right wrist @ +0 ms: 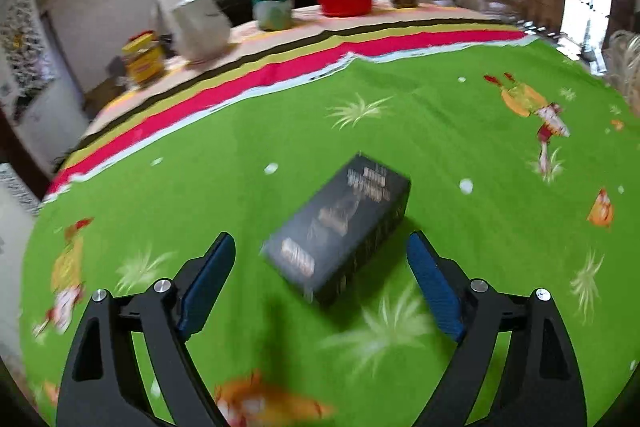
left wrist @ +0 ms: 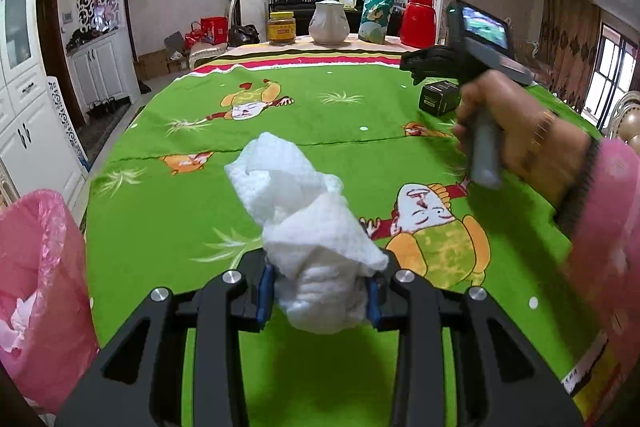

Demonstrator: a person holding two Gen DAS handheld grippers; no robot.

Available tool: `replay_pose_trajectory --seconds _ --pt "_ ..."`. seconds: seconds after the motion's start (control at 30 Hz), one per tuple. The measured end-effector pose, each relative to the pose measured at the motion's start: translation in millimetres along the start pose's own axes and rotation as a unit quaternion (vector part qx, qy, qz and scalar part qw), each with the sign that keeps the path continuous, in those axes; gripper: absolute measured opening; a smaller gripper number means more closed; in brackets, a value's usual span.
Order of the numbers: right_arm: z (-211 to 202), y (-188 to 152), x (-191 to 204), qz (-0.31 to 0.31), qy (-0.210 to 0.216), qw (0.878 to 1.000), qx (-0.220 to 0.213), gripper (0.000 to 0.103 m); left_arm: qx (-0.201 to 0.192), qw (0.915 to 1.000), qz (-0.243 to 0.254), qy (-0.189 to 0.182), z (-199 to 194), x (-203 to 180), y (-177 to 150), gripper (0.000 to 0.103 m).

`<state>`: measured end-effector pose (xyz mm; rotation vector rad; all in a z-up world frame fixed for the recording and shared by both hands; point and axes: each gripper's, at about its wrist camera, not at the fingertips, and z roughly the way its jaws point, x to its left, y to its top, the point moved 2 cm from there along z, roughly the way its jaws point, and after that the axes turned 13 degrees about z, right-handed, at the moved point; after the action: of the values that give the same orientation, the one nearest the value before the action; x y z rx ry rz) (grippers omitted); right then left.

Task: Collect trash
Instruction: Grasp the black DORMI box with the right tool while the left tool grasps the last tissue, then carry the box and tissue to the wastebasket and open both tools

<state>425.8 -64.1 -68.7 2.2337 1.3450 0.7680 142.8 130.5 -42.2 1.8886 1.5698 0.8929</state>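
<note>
My left gripper (left wrist: 320, 291) is shut on a crumpled white paper towel (left wrist: 312, 227) and holds it above the green tablecloth (left wrist: 320, 107). A pink trash bag (left wrist: 40, 287) stands open at the left edge, with crumpled paper inside. My right gripper (right wrist: 320, 251) is open, its blue pads either side of a small black box (right wrist: 340, 231) that lies on the cloth just ahead of it. The box also shows in the left wrist view (left wrist: 438, 98), under the right gripper's body (left wrist: 472, 43).
At the table's far edge stand a yellow-lidded jar (left wrist: 282, 29), a white ceramic pot (left wrist: 328, 23), a green snack bag (left wrist: 376, 15) and a red thermos (left wrist: 418, 19). White cabinets (left wrist: 36, 115) line the left wall.
</note>
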Motion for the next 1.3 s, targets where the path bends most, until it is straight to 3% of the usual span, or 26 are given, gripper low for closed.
replay_pose_trajectory --seconds 0.17,0.2,0.23,0.27,0.3,0.43,0.6,0.87,1.07,1.3 --pt "27 9 -5 0.010 -0.052 0.998 0.021 0.083 -0.001 1.0000 -0.008 0.002 -6 7 -7 0.035" --pt "29 7 -8 0.003 -0.047 0.998 0.028 0.076 -0.002 0.9999 -0.011 0.002 -9 8 -10 0.035" --pt "32 6 -9 -0.007 -0.042 0.998 0.037 0.056 -0.002 0.9999 -0.013 0.003 -9 9 -10 0.035" --pt "32 2 -11 -0.021 -0.038 0.998 0.048 0.043 -0.002 0.9999 -0.015 0.003 -11 10 -12 0.035" --pt "25 -1 -15 -0.033 -0.034 0.998 0.040 0.038 -0.002 0.9999 -0.017 0.002 -10 10 -11 0.035" --pt "-13 -23 -33 -0.063 0.025 0.997 0.035 0.038 -0.008 0.9998 -0.020 0.001 -19 9 -13 0.035" --pt "-60 -66 -60 -0.124 0.090 0.987 0.046 0.038 -0.009 0.9998 -0.020 0.001 -22 3 -15 0.035" --pt "-129 -120 -92 -0.183 0.151 0.970 0.048 0.038 0.007 0.9999 -0.012 -0.004 -17 -9 -20 0.035" --pt "-174 -157 -114 -0.210 0.181 0.960 0.043 0.038 0.008 0.9999 0.004 -0.006 -25 -26 -25 0.035" --pt "-208 -180 -133 -0.217 0.190 0.957 0.021 0.038 0.001 0.9999 0.012 -0.006 -41 -43 -36 0.035"
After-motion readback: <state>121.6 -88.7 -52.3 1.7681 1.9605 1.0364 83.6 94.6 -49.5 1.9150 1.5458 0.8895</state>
